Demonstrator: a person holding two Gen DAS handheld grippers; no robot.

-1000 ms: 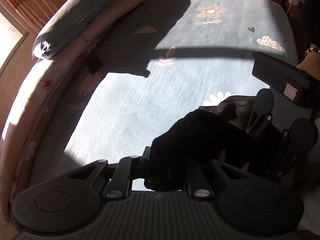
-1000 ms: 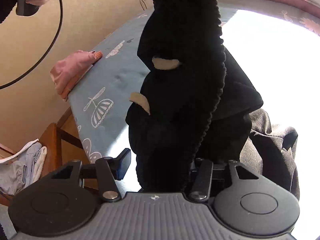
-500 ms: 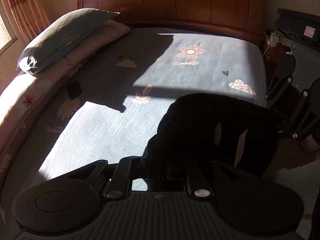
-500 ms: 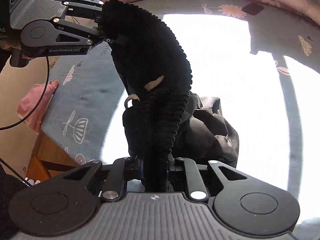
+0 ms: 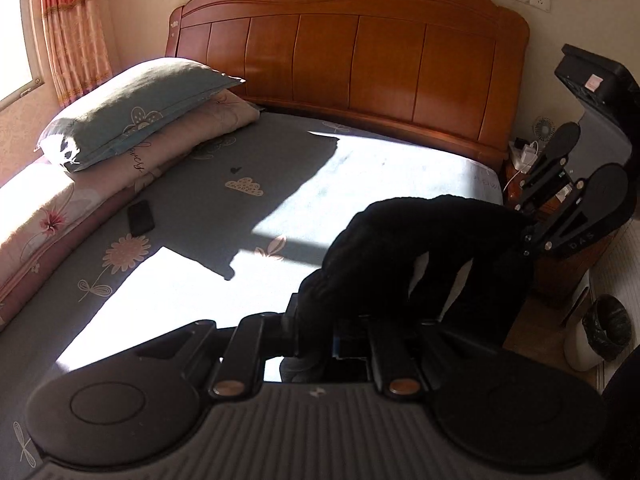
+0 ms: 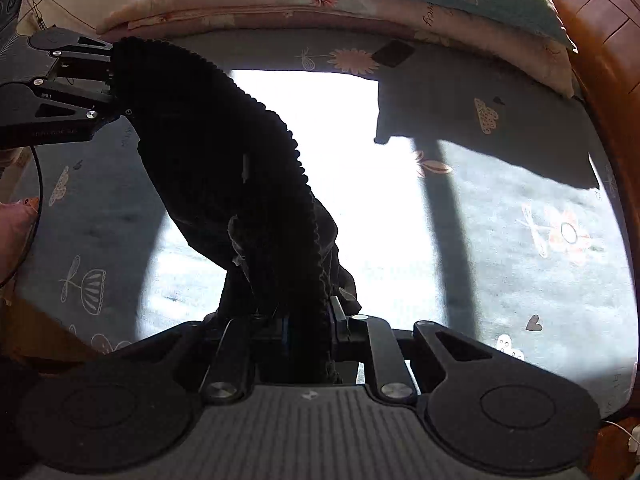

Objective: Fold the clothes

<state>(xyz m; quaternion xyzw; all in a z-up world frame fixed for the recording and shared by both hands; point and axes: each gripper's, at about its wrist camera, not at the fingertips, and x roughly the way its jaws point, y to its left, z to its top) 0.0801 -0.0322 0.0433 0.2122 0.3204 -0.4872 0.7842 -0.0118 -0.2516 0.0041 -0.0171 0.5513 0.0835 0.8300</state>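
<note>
A black ribbed garment (image 5: 400, 240) hangs above the grey-blue patterned bed sheet (image 5: 192, 200), stretched between both grippers. In the left wrist view my left gripper (image 5: 316, 332) is shut on one end of its edge. My right gripper (image 5: 524, 236) pinches the other end at the right. In the right wrist view the garment (image 6: 208, 140) runs from my right gripper (image 6: 308, 320), shut on it at the bottom, up to my left gripper (image 6: 114, 80) at the upper left. Loose folds droop below the ribbed edge, and their lower ends are hidden.
A dark phone (image 5: 141, 218) lies on the sheet near the stacked pillows (image 5: 132, 108) and a folded floral quilt (image 5: 44, 216). The wooden headboard (image 5: 360, 64) closes the far end. Beside the bed stand a nightstand and a lined bin (image 5: 600, 332). A pink cloth (image 6: 16, 220) sits at the bed's edge.
Both grippers have risen, lifting the black garment off the sheet and spreading it between them. The right jaws closed tighter on the fabric. Both views tilted up toward the headboard.
</note>
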